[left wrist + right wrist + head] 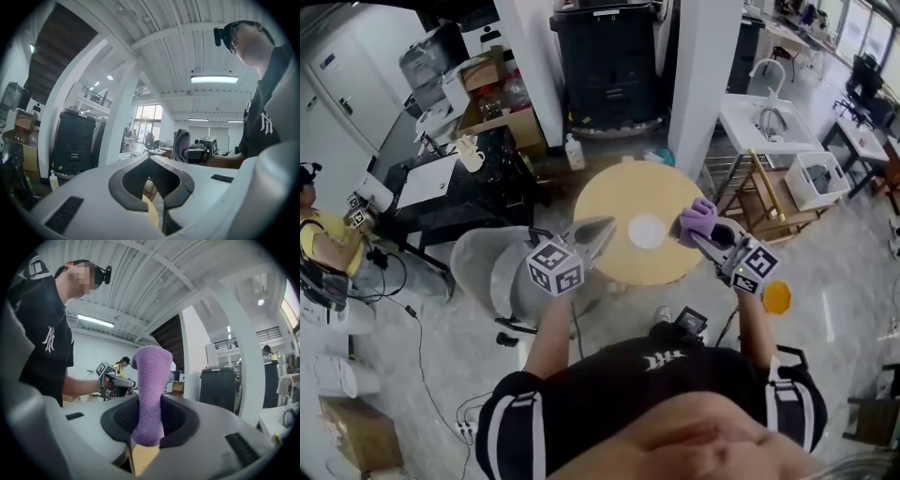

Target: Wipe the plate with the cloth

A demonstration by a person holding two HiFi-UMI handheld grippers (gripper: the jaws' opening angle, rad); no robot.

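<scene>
Left gripper (598, 234): I see its jaws pressed together with nothing between them. It hangs over the left part of the counter (609, 202), near the plate but not touching it.
Plate (646, 231): small, white and flat at the middle of the round yellow counter, between my two grippers.
Plate handling: I judge it stiff, smooth and breakable, and light enough to skate under a wipe. I would steady it at its left rim with the shut jaws and press only gently.
Cloth (697, 220): purple, fuzzy and bunched upright, well clear of the plate. I judge it soft, light and limp. The wad stands past the jaw tips, so that free end should meet the plate.
Right gripper (694, 234): jaws clamped on the cloth's lower part, a hold I would keep. It hangs over the counter's right side.
</scene>
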